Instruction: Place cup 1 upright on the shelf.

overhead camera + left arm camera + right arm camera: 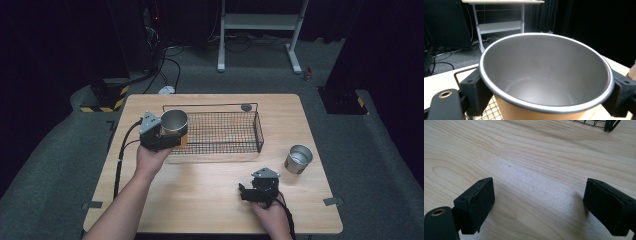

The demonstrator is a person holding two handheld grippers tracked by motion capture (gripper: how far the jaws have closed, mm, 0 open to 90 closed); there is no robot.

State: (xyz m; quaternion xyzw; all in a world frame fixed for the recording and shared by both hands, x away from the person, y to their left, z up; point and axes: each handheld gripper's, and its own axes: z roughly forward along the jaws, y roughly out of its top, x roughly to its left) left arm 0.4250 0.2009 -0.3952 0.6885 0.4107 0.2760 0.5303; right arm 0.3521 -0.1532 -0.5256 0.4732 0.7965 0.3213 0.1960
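My left gripper raised over basket's left end, forearm angled in from bottom left, fingers clamped on cup, cup upright. My right gripper low over surface, fingers wide, empty. Second cup right of basket.

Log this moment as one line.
left gripper: shut on cup, at wire basket left end | right gripper: open, over table | second cup: on table

In the left gripper view, the cup runs off the bottom edge, so its base is unseen, and it hides most of the wire basket. At the far right edge a brownish thing is cut off, too partial to identify.
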